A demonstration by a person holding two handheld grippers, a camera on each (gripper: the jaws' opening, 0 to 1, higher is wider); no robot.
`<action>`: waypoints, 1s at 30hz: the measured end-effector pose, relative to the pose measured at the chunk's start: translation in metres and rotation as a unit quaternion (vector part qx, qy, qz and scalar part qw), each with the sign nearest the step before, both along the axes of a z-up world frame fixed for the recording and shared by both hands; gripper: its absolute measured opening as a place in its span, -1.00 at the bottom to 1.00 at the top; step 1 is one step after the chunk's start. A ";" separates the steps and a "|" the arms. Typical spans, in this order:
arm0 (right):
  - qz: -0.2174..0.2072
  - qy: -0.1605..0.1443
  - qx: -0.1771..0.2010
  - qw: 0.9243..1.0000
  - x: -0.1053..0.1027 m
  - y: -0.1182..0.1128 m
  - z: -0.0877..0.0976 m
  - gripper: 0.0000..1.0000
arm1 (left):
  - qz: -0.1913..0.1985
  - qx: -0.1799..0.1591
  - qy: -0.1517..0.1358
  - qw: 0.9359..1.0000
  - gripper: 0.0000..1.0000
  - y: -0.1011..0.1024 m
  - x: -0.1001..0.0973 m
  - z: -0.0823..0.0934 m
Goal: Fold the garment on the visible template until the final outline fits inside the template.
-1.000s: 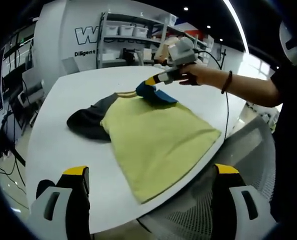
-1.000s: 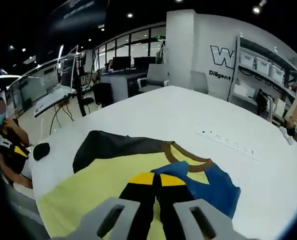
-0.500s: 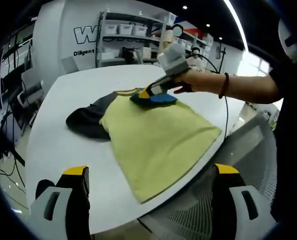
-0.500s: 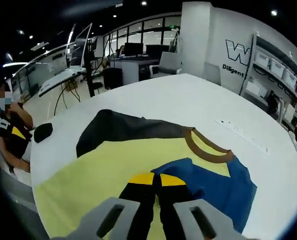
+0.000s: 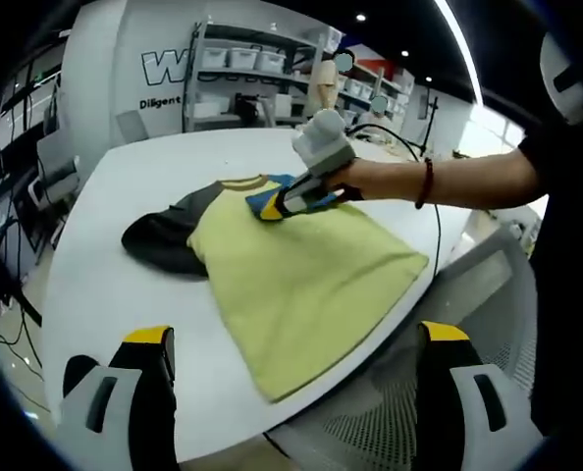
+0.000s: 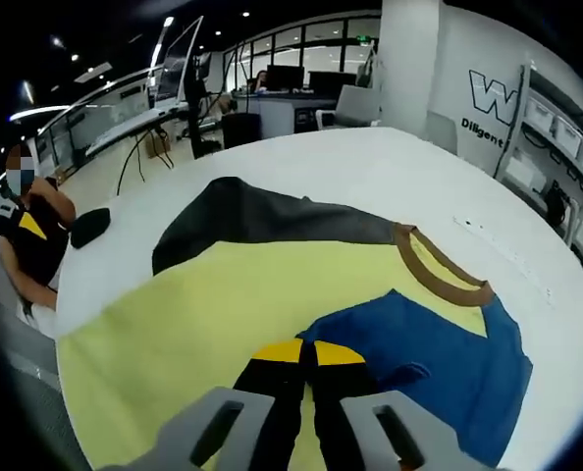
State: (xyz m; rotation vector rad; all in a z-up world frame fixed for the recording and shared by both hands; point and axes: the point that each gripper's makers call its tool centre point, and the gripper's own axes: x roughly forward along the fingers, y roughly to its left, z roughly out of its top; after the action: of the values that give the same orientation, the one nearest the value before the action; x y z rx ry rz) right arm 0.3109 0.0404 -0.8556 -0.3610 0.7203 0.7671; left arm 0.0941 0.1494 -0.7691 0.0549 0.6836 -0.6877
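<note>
1. A garment (image 5: 301, 270) is spread flat on a round white table (image 5: 125, 294); its yellow-green body is seen in both views, and one lower corner reaches the table's edge in the left gripper view.
2. A dark grey sleeve (image 6: 262, 216) is laid out to one side of the body, and a brown collar band (image 6: 439, 275) is seen at the neck.
3. A blue sleeve (image 6: 419, 363) is folded in over the yellow-green body beside the collar.
4. The right gripper (image 6: 306, 353) is seen with its yellow-tipped jaws pressed together on the edge of the blue sleeve, low over the shirt.
5. In the left gripper view the right gripper (image 5: 272, 208) is held by a hand (image 5: 355, 179) reaching in from the right, its tip at the blue fold.
6. The left gripper (image 5: 296, 339) is held back from the near table edge, its jaws set wide apart with nothing between them.
7. No template outline can be made out on the table.
8. Shelving with bins (image 5: 252, 59) is seen behind the table.
</note>
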 end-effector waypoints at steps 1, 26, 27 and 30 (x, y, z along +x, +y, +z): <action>0.000 0.001 0.000 1.000 0.000 -0.001 -0.002 -1.00 | 0.001 0.001 0.001 1.000 0.98 0.001 0.000 0.000; -0.119 0.001 0.105 0.987 0.007 -0.037 0.026 -0.47 | -0.012 0.006 0.000 1.000 0.98 -0.001 0.000 -0.004; -0.128 0.001 0.104 0.986 0.008 -0.041 0.024 -0.43 | -0.012 0.006 0.000 1.000 0.98 -0.001 0.000 -0.004; -0.145 0.010 0.099 0.984 0.012 -0.052 0.019 -0.35 | -0.014 0.009 0.000 1.000 0.98 -0.003 0.000 -0.003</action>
State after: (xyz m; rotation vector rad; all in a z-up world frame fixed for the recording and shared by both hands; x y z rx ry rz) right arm 0.3225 -0.0116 -0.8371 -0.0645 0.6899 0.5605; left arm 0.0938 0.1468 -0.7721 0.0808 0.6904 -0.7081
